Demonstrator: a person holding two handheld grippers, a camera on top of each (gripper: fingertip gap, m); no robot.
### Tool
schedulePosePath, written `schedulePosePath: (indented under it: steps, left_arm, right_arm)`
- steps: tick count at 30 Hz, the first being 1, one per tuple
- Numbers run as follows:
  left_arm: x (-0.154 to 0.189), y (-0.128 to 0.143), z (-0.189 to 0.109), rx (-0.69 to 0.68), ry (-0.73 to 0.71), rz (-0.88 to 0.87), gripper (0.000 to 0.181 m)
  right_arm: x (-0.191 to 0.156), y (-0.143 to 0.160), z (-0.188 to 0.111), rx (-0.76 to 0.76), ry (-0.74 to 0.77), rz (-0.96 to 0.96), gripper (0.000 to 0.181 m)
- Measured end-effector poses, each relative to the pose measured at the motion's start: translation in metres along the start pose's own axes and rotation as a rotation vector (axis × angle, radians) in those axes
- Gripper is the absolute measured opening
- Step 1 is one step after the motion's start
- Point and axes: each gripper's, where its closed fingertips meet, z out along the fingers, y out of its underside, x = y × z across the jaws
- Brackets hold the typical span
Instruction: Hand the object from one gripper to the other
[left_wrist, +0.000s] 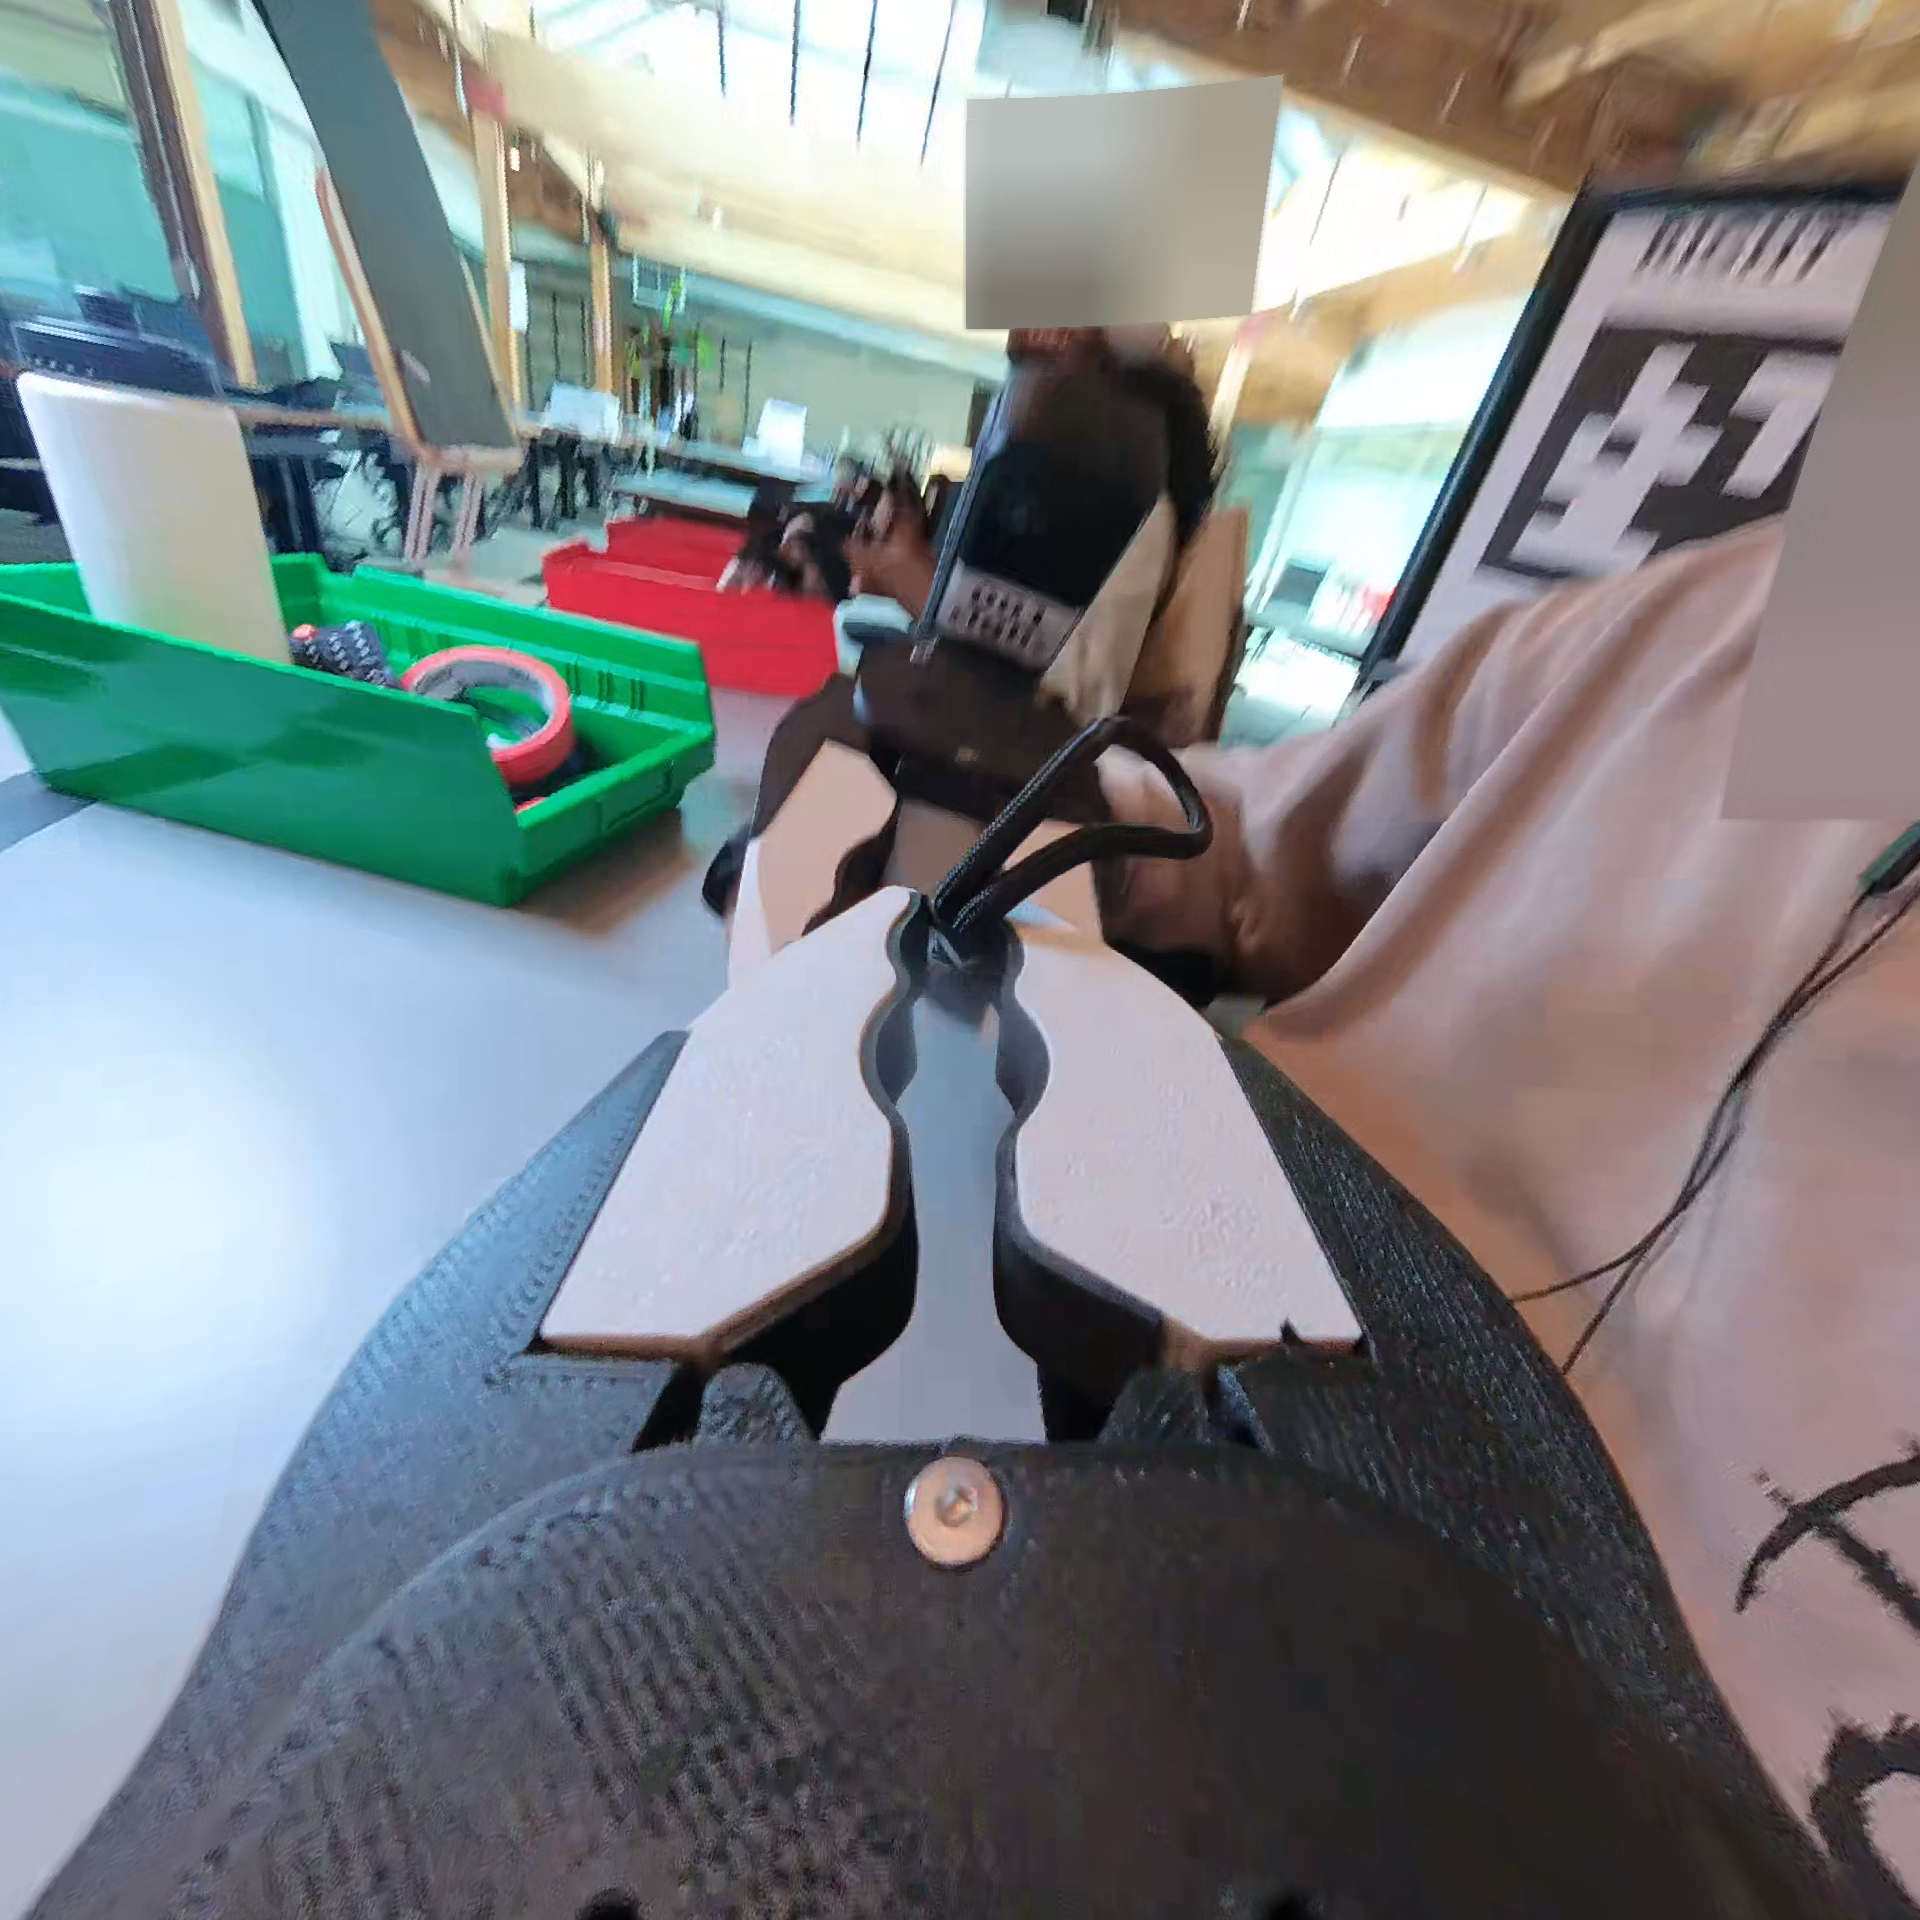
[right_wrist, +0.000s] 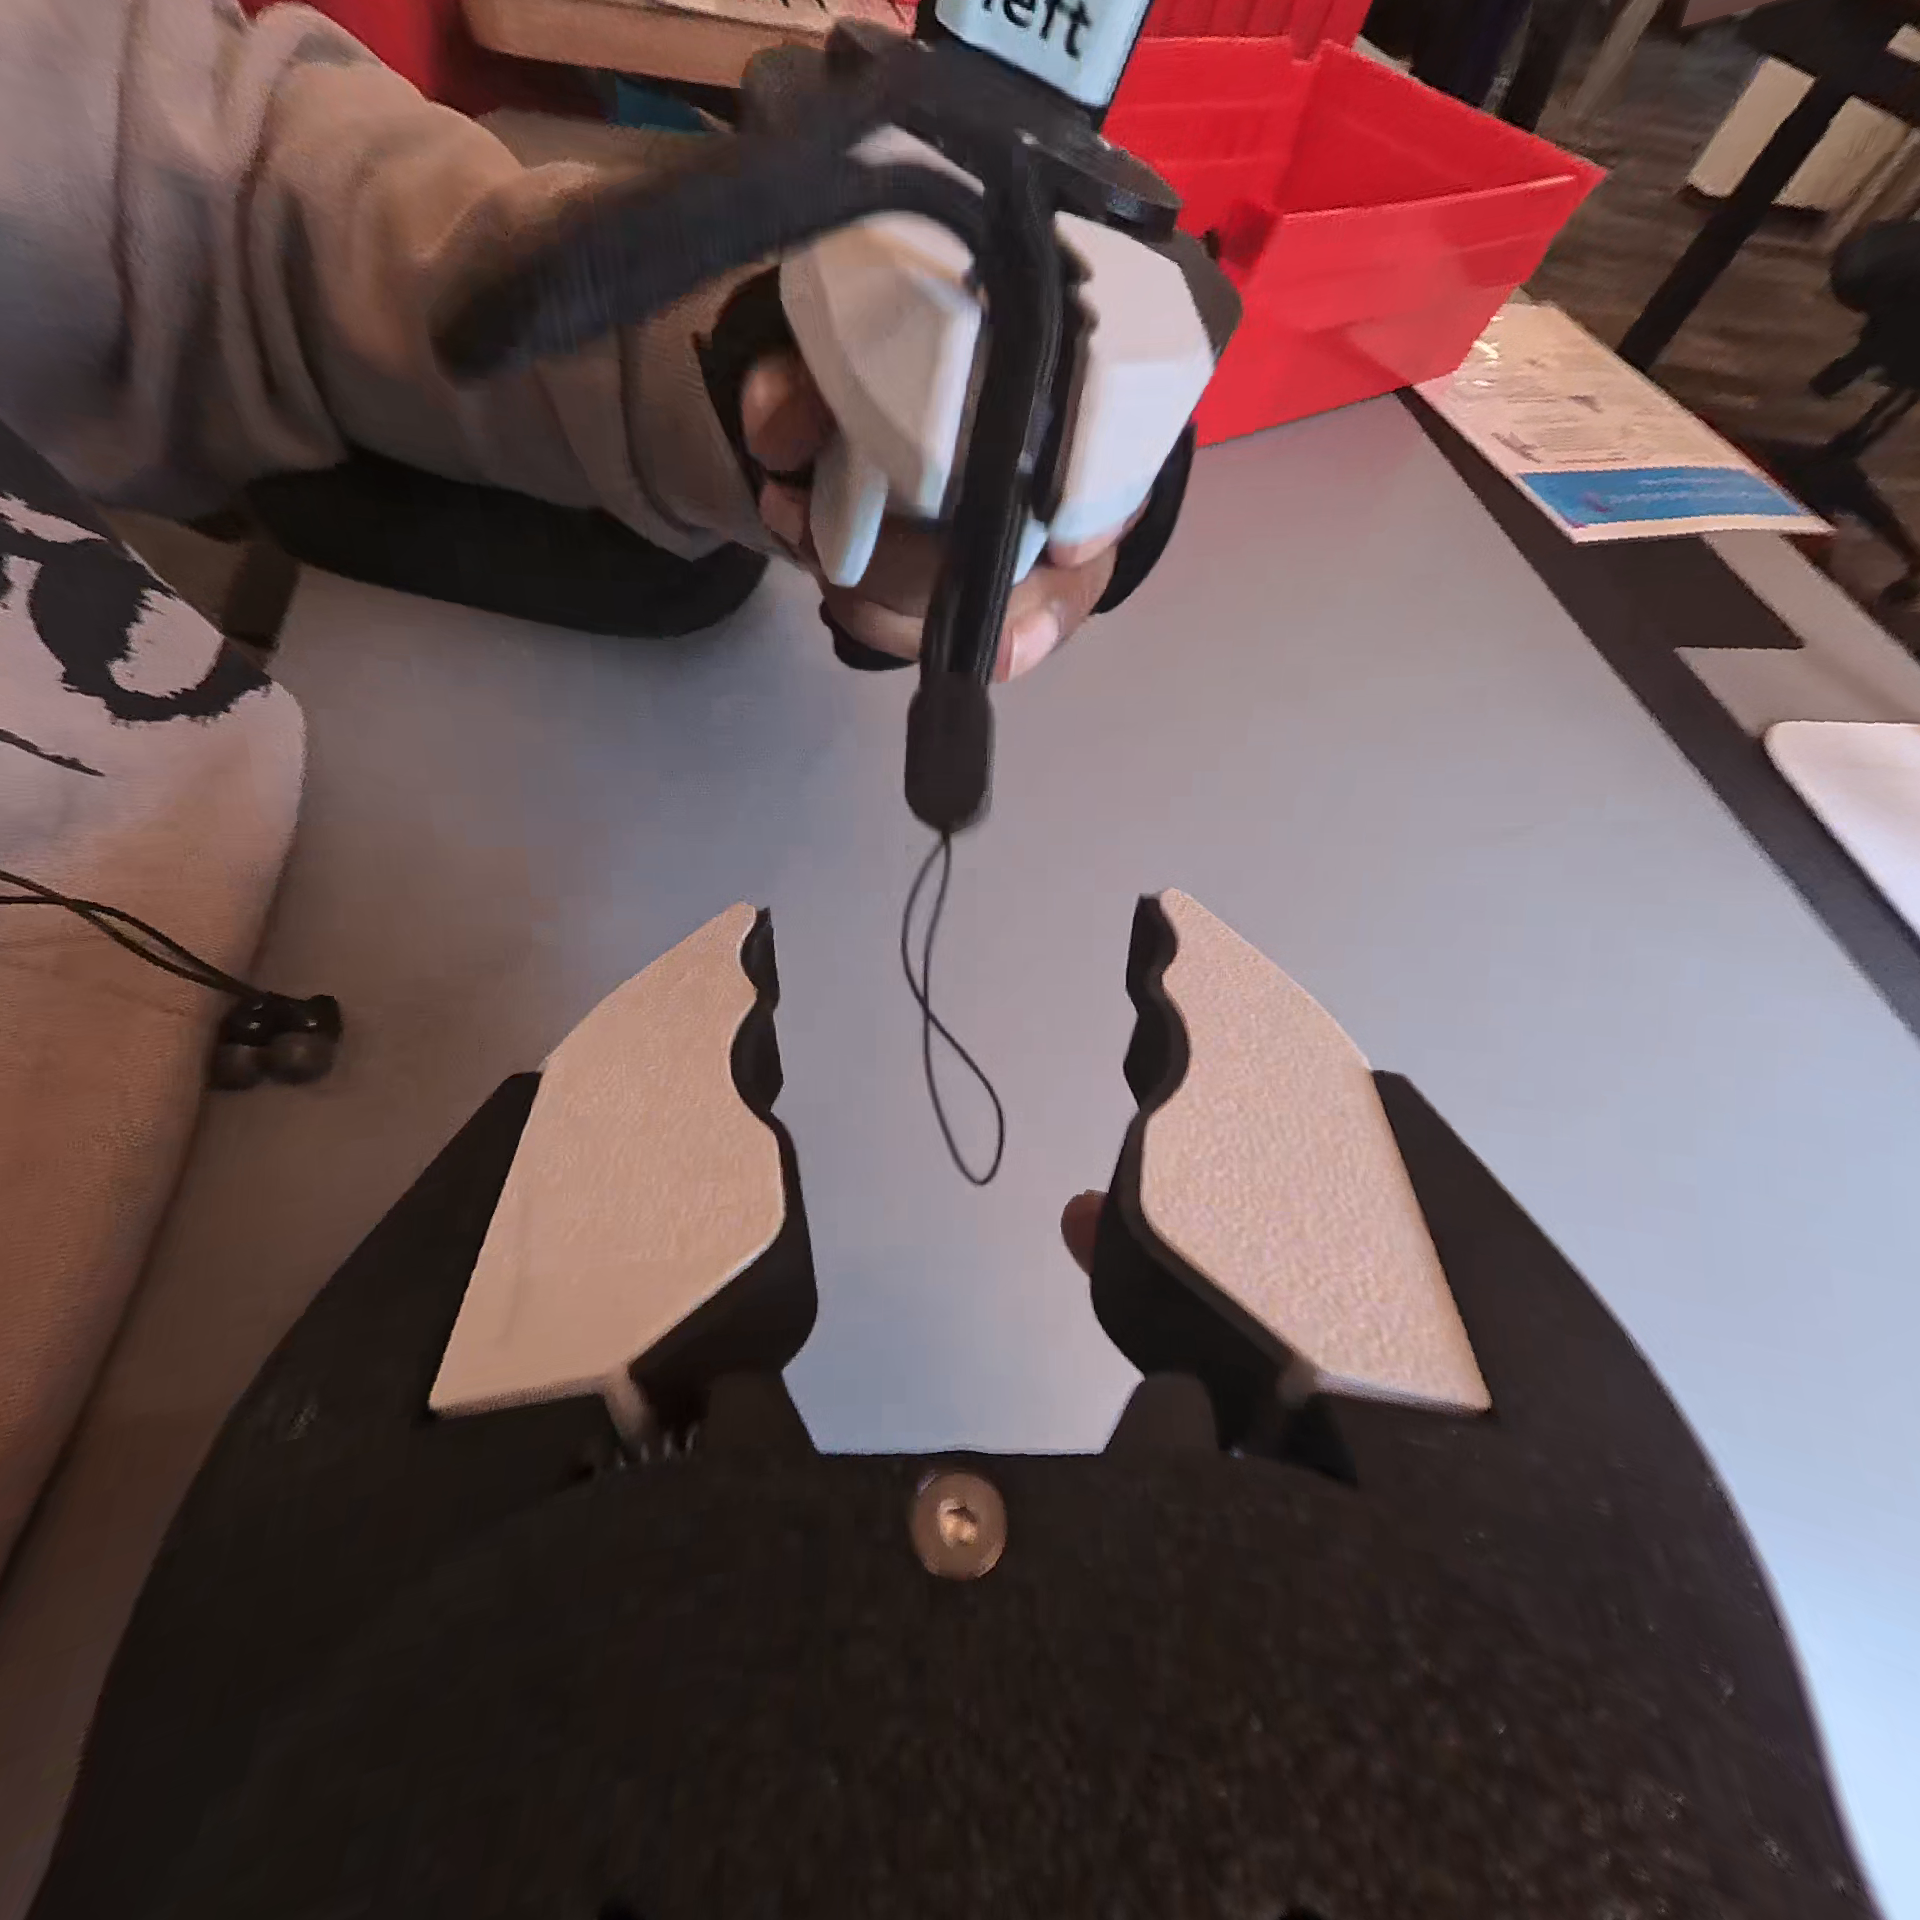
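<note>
A black wrist strap is pinched at the tips of my left gripper, which is shut on it. In the right wrist view the strap hangs from the left gripper, with a black end piece and a thin cord loop below it. My right gripper is open and empty. The thin loop hangs between its fingers in that view and touches neither. The right gripper also shows in the left wrist view, just beyond the strap.
A grey table lies below. A green bin with a tape roll stands at the left, and a red bin behind. A paper sheet and a white flat object lie at the right. A beige sleeve is at the left. The tips of one gripper are about 6 cm away from the tips of the other.
</note>
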Motion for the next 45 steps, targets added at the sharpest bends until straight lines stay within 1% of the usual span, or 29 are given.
schedulePosePath:
  steps: [1,4,6,7,8,12,14,17,18,21,23,24,26,29,31,32,33,34,36,38,41,43,45]
  left_arm:
    - [0.001,-0.005,-0.002,0.049,0.025,-0.041,0.010]
    - [-0.002,-0.011,-0.006,0.143,0.055,-0.129,0.010]
    - [-0.006,-0.008,-0.006,0.147,0.049,-0.152,0.010]
    - [-0.007,-0.006,-0.006,0.140,0.041,-0.151,0.010]
    - [-0.008,-0.005,-0.005,0.136,0.039,-0.152,0.010]
    - [-0.010,0.000,-0.003,0.102,0.027,-0.150,0.010]
    - [-0.013,0.007,-0.006,0.031,0.006,-0.124,0.009]
    - [-0.027,0.026,-0.023,-0.177,-0.054,-0.074,0.038]
    - [-0.036,0.028,-0.033,-0.220,-0.101,-0.064,0.042]
    - [-0.067,0.020,-0.064,-0.262,-0.297,0.034,0.038]
    - [-0.074,0.016,-0.072,-0.316,-0.380,0.108,0.040]
    - [-0.069,0.016,-0.068,-0.341,-0.380,0.141,0.042]
    - [-0.053,0.025,-0.048,-0.410,-0.337,0.210,0.044]
    - [-0.033,0.063,-0.016,-0.592,-0.251,0.326,0.045]
    - [-0.027,0.090,-0.003,-0.704,-0.194,0.401,0.035]
    - [-0.027,0.100,0.001,-0.739,-0.180,0.443,0.024]
    - [-0.029,0.106,0.003,-0.766,-0.172,0.482,0.010]
    - [-0.030,0.108,0.004,-0.774,-0.170,0.509,0.005]
    - [-0.030,0.102,0.007,-0.733,-0.171,0.518,0.004]
    - [-0.029,0.081,0.008,-0.613,-0.191,0.484,0.004]
    - [-0.029,0.037,0.006,-0.340,-0.218,0.347,0.004]
    - [-0.027,0.008,0.000,-0.139,-0.204,0.223,0.003]
    - [-0.026,-0.019,-0.008,0.058,-0.188,0.123,0.004]
  right_arm:
    - [-0.001,-0.002,0.001,0.033,-0.022,0.023,0.061]
    - [-0.003,-0.026,-0.009,0.216,-0.083,0.097,0.041]
    - [0.000,-0.040,-0.019,0.311,-0.089,0.135,0.031]
    - [0.006,-0.043,-0.024,0.338,-0.061,0.145,0.021]
    - [0.010,-0.045,-0.028,0.352,-0.034,0.135,0.011]
    - [0.013,-0.043,-0.033,0.291,0.018,0.049,0.011]
    - [0.015,-0.045,-0.037,0.278,0.050,0.022,0.011]
    - [0.025,-0.040,-0.045,0.206,0.159,-0.099,0.011]
    - [0.027,-0.038,-0.047,0.173,0.195,-0.150,0.011]
    - [0.031,-0.025,-0.046,0.021,0.283,-0.315,0.011]
    - [0.031,-0.014,-0.041,-0.084,0.324,-0.410,0.011]
    - [0.029,-0.007,-0.036,-0.136,0.324,-0.443,0.011]
    - [0.022,0.004,-0.023,-0.215,0.310,-0.515,0.011]
    - [0.008,0.014,-0.004,-0.263,0.274,-0.640,0.011]
    - [-0.005,0.014,0.005,-0.248,0.232,-0.705,0.011]
    - [-0.009,0.015,0.009,-0.247,0.216,-0.730,0.013]
    - [-0.011,0.016,0.010,-0.255,0.211,-0.753,0.014]
    - [-0.012,0.017,0.010,-0.258,0.206,-0.768,0.016]
    - [-0.008,0.009,0.004,-0.201,0.231,-0.728,0.019]
    - [0.001,-0.012,-0.008,-0.049,0.285,-0.621,0.023]
    - [0.020,-0.043,-0.036,0.200,0.251,-0.268,0.049]
    - [0.034,-0.048,-0.048,0.311,0.195,-0.048,0.050]
    - [0.040,-0.045,-0.048,0.378,0.123,0.141,0.051]
